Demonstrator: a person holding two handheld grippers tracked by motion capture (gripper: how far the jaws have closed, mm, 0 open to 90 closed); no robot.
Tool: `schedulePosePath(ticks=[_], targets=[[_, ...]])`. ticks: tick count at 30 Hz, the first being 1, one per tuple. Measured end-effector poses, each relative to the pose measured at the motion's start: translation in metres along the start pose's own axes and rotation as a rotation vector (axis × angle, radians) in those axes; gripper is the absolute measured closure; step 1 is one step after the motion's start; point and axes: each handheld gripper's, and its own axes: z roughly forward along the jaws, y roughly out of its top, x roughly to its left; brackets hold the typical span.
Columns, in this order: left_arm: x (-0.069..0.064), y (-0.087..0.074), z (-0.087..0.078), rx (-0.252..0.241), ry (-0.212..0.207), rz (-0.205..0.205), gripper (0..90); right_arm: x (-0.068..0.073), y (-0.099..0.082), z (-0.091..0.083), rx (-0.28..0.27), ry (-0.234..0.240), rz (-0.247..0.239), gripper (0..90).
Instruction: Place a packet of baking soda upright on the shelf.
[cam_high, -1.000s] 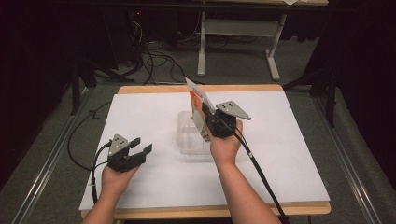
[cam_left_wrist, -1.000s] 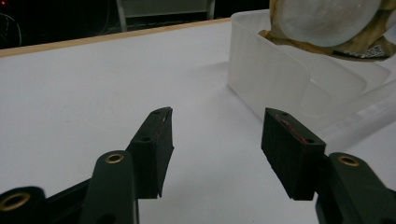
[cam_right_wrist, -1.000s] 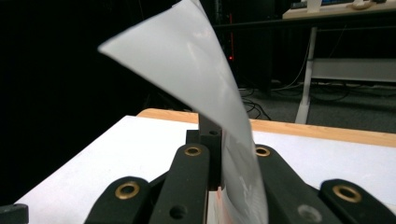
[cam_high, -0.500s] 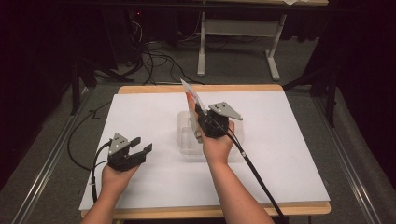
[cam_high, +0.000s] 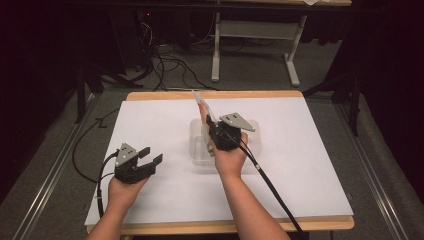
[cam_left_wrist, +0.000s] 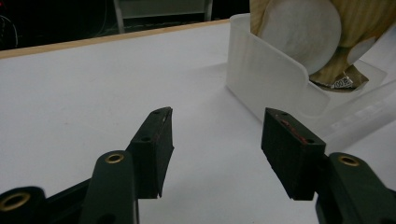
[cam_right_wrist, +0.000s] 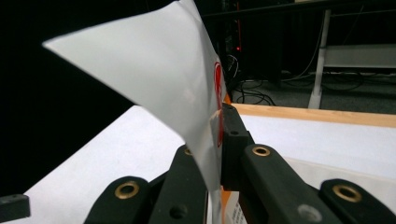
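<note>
My left hand-held gripper (cam_high: 150, 159) rests half open and empty on the white counter (cam_high: 310, 165), keeping clear, while to its right my right hand-held gripper (cam_high: 209, 125) pinches the flat white-and-orange packet (cam_right_wrist: 187, 88) upright over the clear plastic tray (cam_left_wrist: 266, 79), ready for lowering in.

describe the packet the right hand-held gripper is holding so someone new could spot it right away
On the white table, find the clear plastic bin near the middle. Just above it, the right hand-held gripper pinches a flat packet, white-backed with red print, the one thing held upright.

bin (cam_high: 200, 150) mid-table (cam_high: 310, 165) | packet (cam_high: 202, 102) in bin | L claw (cam_high: 150, 156) left
</note>
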Motion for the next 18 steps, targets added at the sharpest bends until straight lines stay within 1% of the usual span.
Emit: schedulePosePath(ticks=[2,6,9,11,18], targets=[[0.000,0.000,0.000,0.006,-0.002,0.002,44.1,-0.003,-0.005,0.000,0.001,0.004,0.006,90.0],[0.001,0.000,0.001,0.006,-0.002,-0.001,44.0,-0.005,-0.009,0.000,0.003,0.004,0.000,90.0],[0.000,0.000,0.001,0.007,-0.001,0.001,44.0,-0.005,-0.011,-0.001,-0.004,0.010,0.006,90.0],[-0.001,0.000,0.001,0.008,-0.002,0.004,44.1,-0.005,-0.013,-0.001,-0.001,0.010,-0.004,90.0],[0.000,0.000,0.001,0.009,-0.005,0.004,44.0,-0.008,-0.021,-0.004,0.000,0.004,-0.008,90.0]])
